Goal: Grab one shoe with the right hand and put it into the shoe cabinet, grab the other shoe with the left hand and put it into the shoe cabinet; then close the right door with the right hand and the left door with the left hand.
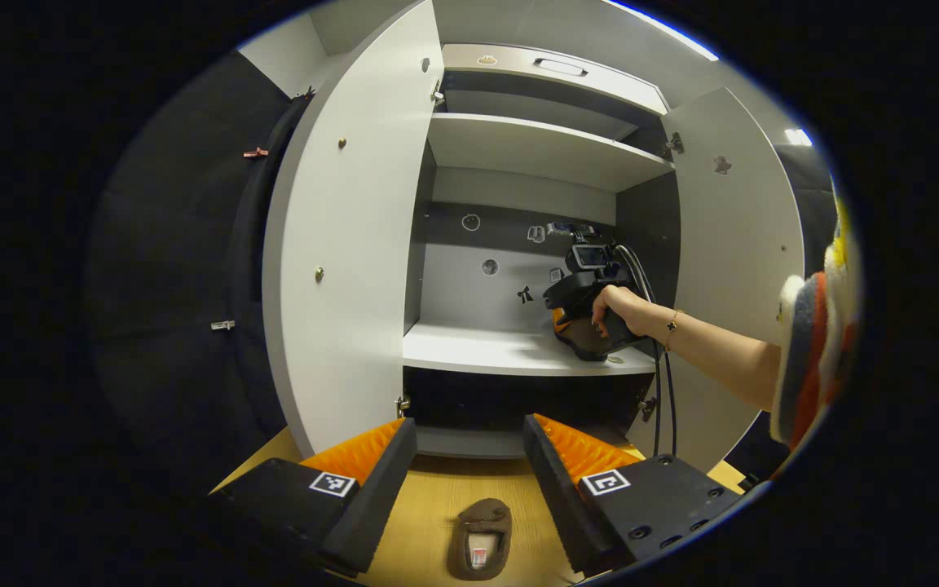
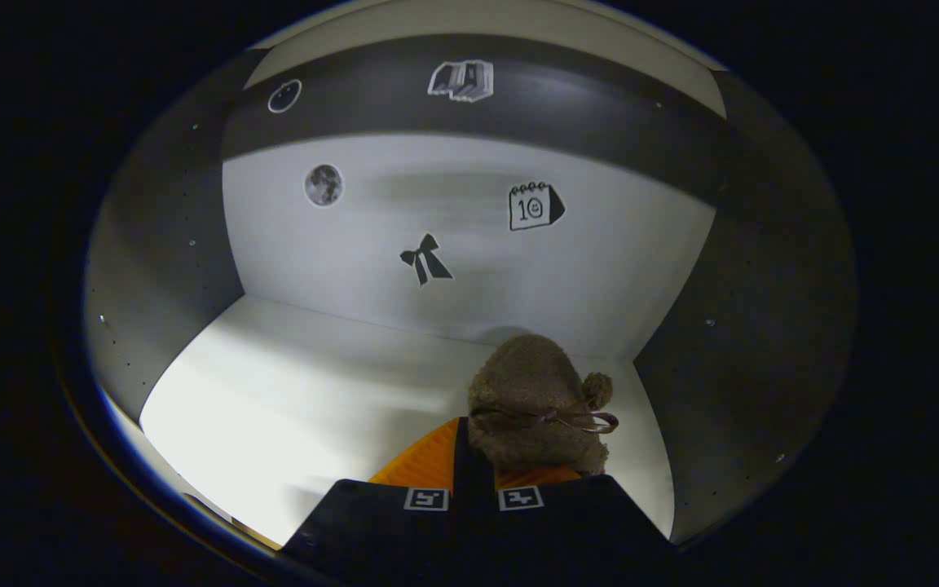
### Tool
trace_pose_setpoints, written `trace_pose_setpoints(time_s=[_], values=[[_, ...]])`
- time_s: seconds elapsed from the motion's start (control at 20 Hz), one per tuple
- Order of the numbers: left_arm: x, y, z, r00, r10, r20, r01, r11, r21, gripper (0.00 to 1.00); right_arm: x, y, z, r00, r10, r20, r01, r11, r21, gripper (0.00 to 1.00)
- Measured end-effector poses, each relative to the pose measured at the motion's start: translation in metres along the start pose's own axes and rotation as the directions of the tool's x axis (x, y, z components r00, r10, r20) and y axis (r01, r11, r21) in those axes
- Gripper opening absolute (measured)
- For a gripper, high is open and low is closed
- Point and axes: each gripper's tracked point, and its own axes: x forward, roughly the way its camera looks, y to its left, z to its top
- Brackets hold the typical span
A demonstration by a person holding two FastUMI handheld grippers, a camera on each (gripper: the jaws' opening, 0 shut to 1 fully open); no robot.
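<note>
A brown fuzzy shoe [image 1: 482, 540] lies on the wooden floor [image 1: 429, 505], toe toward the cabinet. It is below and between the fingers of my left gripper [image 1: 469, 456], which is open and held above it. In the right gripper view, my right gripper [image 2: 463, 440] is shut on the other brown shoe [image 2: 536, 391], pinching its edge. That shoe sits low over the white shelf [image 2: 290, 391], near the back right corner. The left gripper view shows the right gripper [image 1: 579, 302], held by a hand [image 1: 620, 310], inside the cabinet with that shoe [image 1: 588, 342] on the middle shelf [image 1: 486, 350].
Both cabinet doors stand open, the left door [image 1: 339, 269] and the right door [image 1: 734, 244]. An upper shelf [image 1: 535, 147] and a drawer front [image 1: 559, 69] lie above. A bare forearm [image 1: 714, 346] reaches in from the right, with cables [image 1: 663, 391] hanging beneath it.
</note>
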Motion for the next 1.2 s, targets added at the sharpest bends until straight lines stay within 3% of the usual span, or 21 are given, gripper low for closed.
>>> trace_pose_setpoints(time_s=[0.15,0.25,0.3,0.35,0.4,0.55,0.7,0.95,1.2], values=[[0.002,0.002,-0.001,1.0,0.001,-0.011,-0.001,1.0,-0.01,0.82,-0.004,-0.004,-0.005,1.0,-0.006,-0.022,0.005,1.0,-0.007,0.07],[0.002,0.0,0.002,1.0,-0.013,-0.001,0.013,1.0,-0.016,0.82,-0.01,-0.002,-0.01,1.0,0.017,-0.026,-0.018,0.999,-0.027,0.29],[0.002,-0.001,0.004,1.0,-0.023,0.006,0.023,1.0,-0.018,0.82,-0.016,-0.004,-0.009,1.0,0.015,-0.011,-0.015,1.0,-0.025,0.36],[0.002,-0.002,0.005,0.999,-0.033,0.01,0.033,0.999,-0.02,0.81,-0.024,-0.004,-0.007,1.0,0.024,0.002,-0.024,1.0,-0.015,0.55],[0.001,-0.005,0.006,0.999,-0.046,0.009,0.046,0.999,-0.022,0.82,-0.033,-0.004,-0.006,1.0,0.025,0.013,-0.025,1.0,0.001,0.67],[-0.001,-0.004,0.004,0.998,-0.055,0.013,0.055,0.998,-0.01,0.84,-0.062,-0.01,0.006,0.996,0.027,0.084,-0.03,0.999,0.029,0.77],[-0.001,-0.005,-0.007,0.997,-0.075,0.01,0.075,0.997,0.005,0.85,-0.105,-0.024,0.02,0.984,0.008,0.176,-0.009,1.0,0.005,0.81],[0.008,-0.006,-0.08,0.981,-0.119,-0.157,0.131,0.989,0.068,0.87,-0.203,-0.026,0.042,0.915,0.019,0.404,-0.014,1.0,-0.014,0.99],[0.016,-0.004,-0.154,0.941,-0.18,-0.285,0.186,0.982,-0.005,0.87,-0.268,-0.028,0.016,0.861,0.017,0.508,-0.023,1.0,0.005,0.98]])
